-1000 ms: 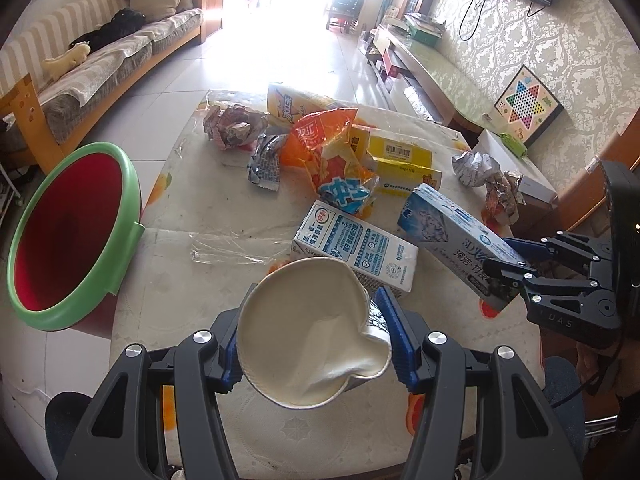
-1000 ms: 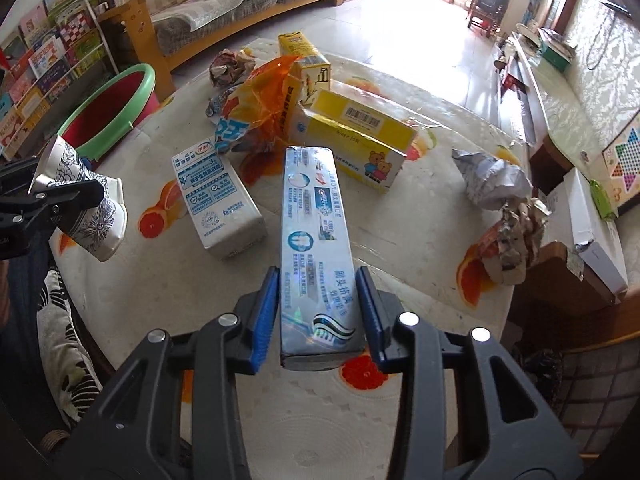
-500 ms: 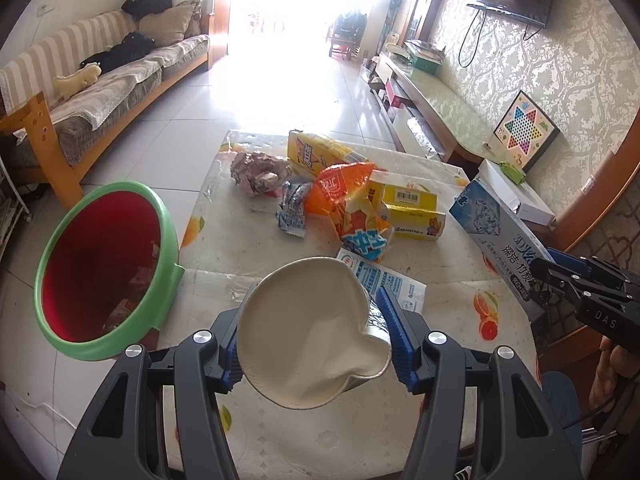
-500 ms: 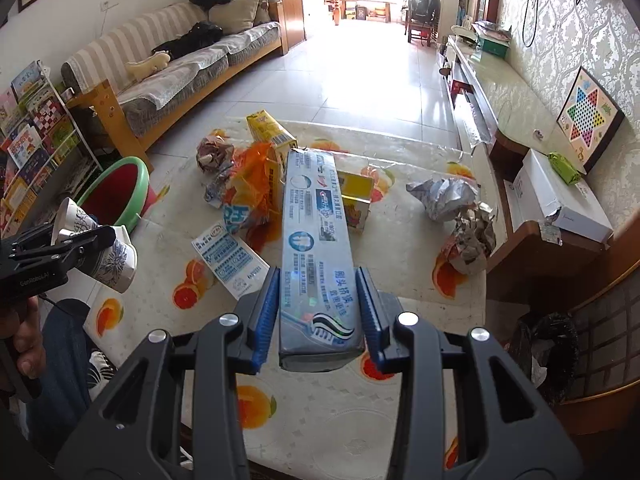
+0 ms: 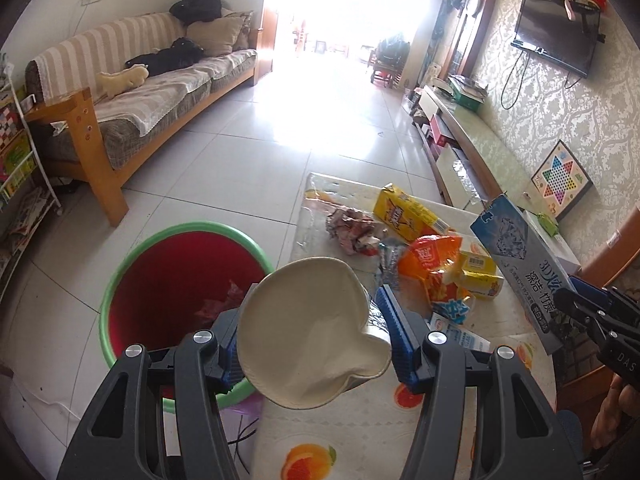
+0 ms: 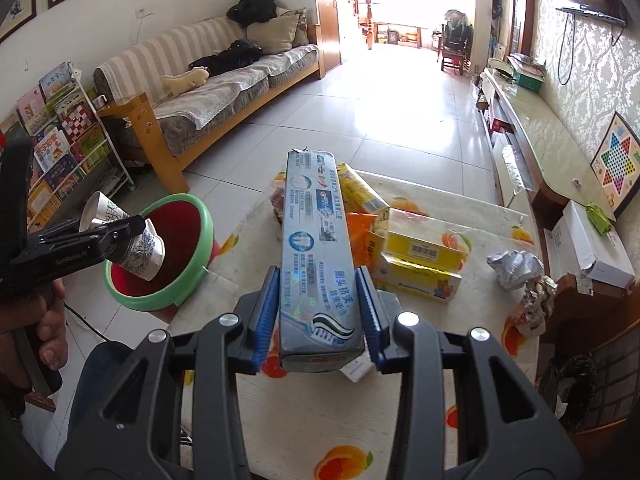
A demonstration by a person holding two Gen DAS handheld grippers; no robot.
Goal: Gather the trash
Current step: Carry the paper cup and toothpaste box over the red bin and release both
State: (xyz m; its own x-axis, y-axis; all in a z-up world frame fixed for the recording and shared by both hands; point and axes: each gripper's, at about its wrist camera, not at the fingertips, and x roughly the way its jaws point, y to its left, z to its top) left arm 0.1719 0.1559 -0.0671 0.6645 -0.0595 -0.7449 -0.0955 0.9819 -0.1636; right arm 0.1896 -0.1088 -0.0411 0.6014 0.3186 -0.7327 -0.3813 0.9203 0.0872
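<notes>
My left gripper [image 5: 316,334] is shut on a crushed paper cup [image 5: 308,332], white inside with a blue flower print, held over the table's left edge beside the red bin with a green rim [image 5: 176,280]. In the right wrist view the same paper cup [image 6: 136,248] hangs in front of the bin [image 6: 168,248]. My right gripper [image 6: 318,316] is shut on a long blue toothpaste box [image 6: 316,240], lifted above the table; the toothpaste box [image 5: 516,268] also shows at the right of the left wrist view. Some scraps lie inside the bin.
On the fruit-print tablecloth [image 6: 420,380] lie yellow cartons [image 6: 420,260], an orange snack bag [image 5: 436,264], a crumpled wrapper [image 5: 352,228], a milk carton [image 5: 460,334] and foil balls [image 6: 516,268]. A sofa [image 5: 160,88] and bookshelf stand left; a low cabinet [image 6: 532,136] runs along the right wall.
Both grippers have risen and swung left with their loads. The cup now sits next to the bin, and the toothpaste box has lifted well above the table.
</notes>
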